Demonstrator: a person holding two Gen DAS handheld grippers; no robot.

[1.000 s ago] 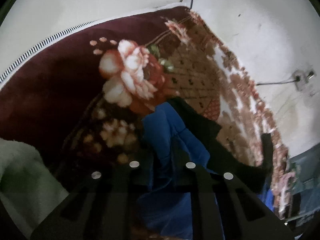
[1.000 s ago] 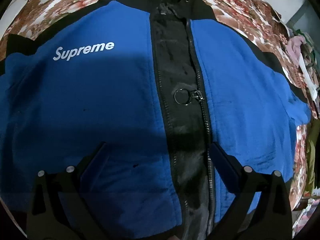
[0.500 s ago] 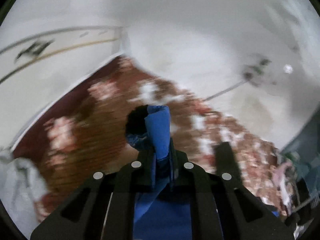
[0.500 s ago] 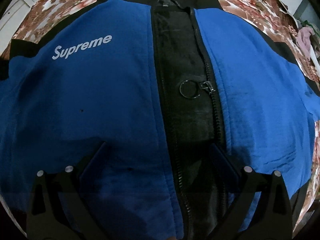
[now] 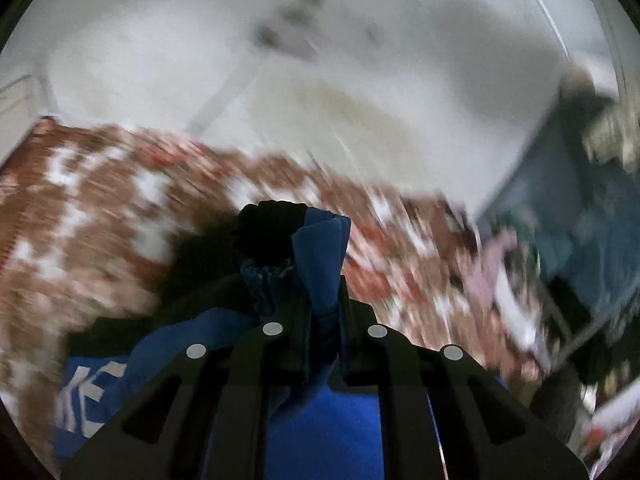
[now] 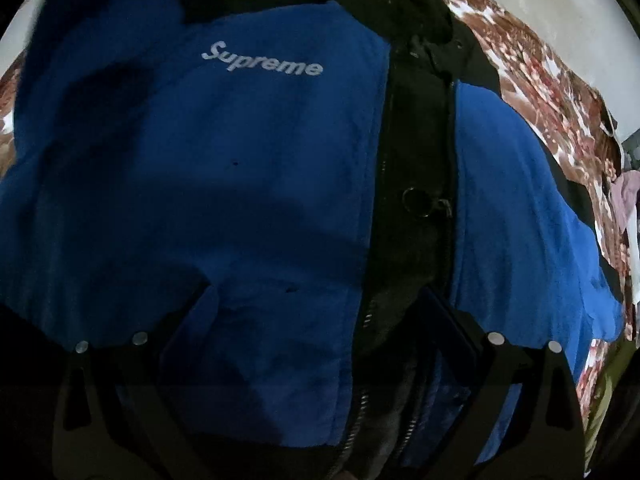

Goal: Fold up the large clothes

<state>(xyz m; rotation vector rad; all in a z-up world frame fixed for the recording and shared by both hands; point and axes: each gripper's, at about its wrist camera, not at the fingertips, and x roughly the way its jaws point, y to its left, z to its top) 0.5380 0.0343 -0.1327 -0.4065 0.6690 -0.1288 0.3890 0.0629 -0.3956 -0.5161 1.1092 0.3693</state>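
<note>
- Now showing in the left wrist view: a bunched blue and black sleeve [image 5: 320,256], where a second ago the flat flowered bedspread [image 5: 100,216] was filling the frame; background smearing into blur.
- Likely meaning: carrying the sleeve across toward the jacket body, the first side fold under way, not yet laid down.
- Left gripper [image 5: 322,320]: jaws nearly closed, pinching that sleeve fabric, which is sticking up past the tips.
- Right gripper [image 6: 316,320]: jaws standing wide, clamping nothing, hovering low over the jacket [image 6: 240,184].
- Jacket lying front up on the bed, zipper strip [image 6: 416,208] running just inside the right-hand jaw, blue chest panel spreading between both.
</note>
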